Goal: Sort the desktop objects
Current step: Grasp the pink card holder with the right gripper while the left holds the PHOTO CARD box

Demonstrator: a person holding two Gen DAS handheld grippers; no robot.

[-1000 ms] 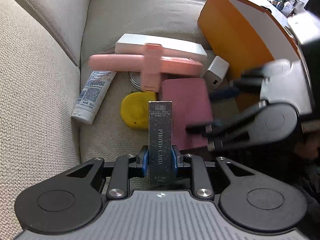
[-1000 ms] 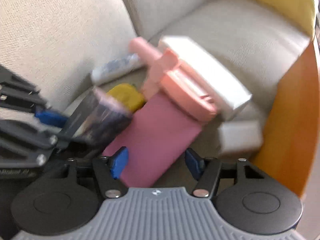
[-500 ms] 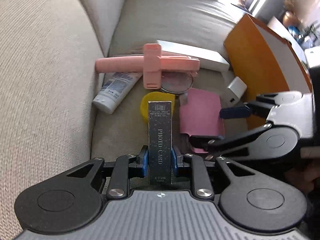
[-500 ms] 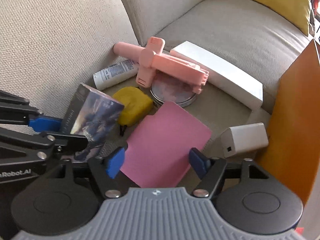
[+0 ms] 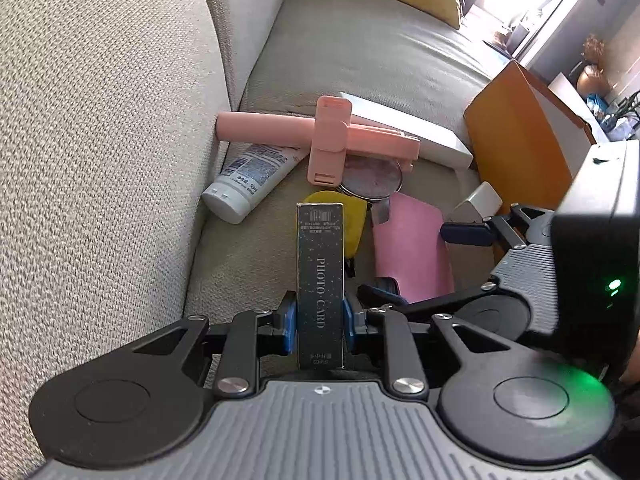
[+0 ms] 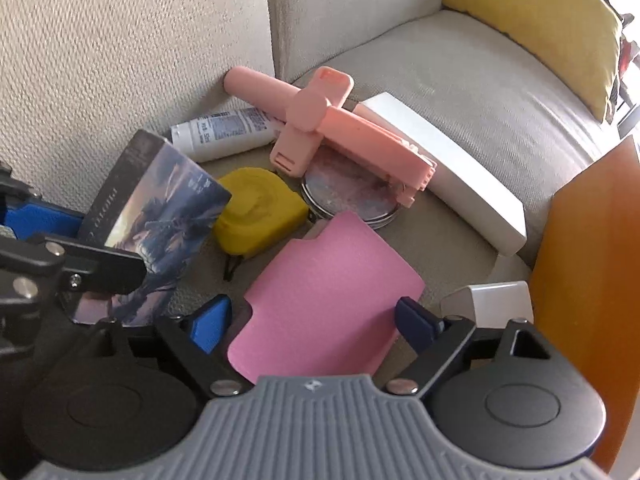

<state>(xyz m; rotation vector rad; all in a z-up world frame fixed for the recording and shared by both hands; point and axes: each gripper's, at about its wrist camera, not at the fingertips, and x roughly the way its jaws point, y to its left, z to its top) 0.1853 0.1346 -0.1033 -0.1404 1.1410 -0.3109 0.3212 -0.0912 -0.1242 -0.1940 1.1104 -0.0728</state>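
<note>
Left wrist view: the left gripper (image 5: pixel 319 322) pinches the photo card box (image 5: pixel 320 280) by its narrow sides, above the sofa seat (image 5: pixel 360 56) near the backrest edge.

Right wrist view: the right gripper (image 6: pixel 318 326) has its jaws opening, straddling the pink pouch (image 6: pixel 332 296) without pressing it. The pouch lies flat on the seat beside the yellow tape measure (image 6: pixel 256 212) and white adapter (image 6: pixel 496 300).

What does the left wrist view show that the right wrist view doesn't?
Left wrist only: the PHOTO CARD lettering on the photo card box, pinched in the left gripper. Right wrist only: that box's printed picture face, and the pink case lying between the opening right gripper jaws, untouched. Both: yellow tape measure, white tube.
</note>
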